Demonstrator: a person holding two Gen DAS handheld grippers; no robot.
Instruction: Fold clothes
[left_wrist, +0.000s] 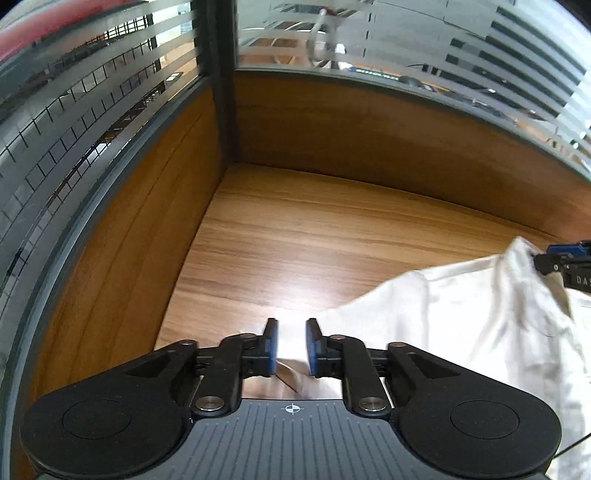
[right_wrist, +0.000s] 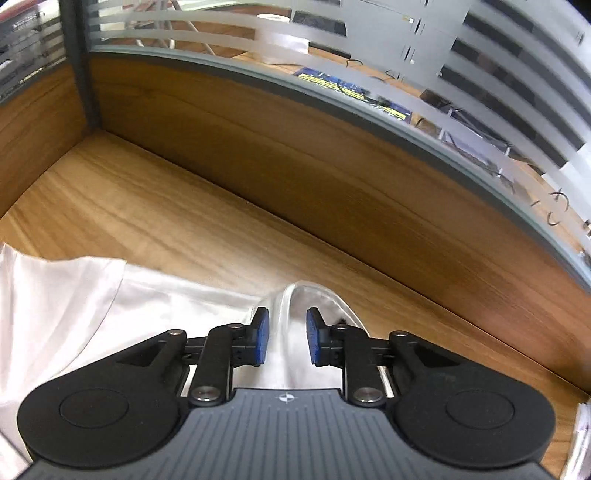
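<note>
1. Left wrist view: the left gripper (left_wrist: 291, 345) hangs over the wooden desk (left_wrist: 295, 236), jaws parted, blue pads (left_wrist: 272, 347) clear of the white garment (left_wrist: 461, 317) showing between them, apparently a release.
2. Right wrist view: the right gripper (right_wrist: 286, 341) stands open over a raised ridge of the white garment (right_wrist: 74, 295), which lies near the wooden partition (right_wrist: 332, 162).

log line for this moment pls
left claw: open over white garment | right claw: open over it | garment: on wooden desk
</note>
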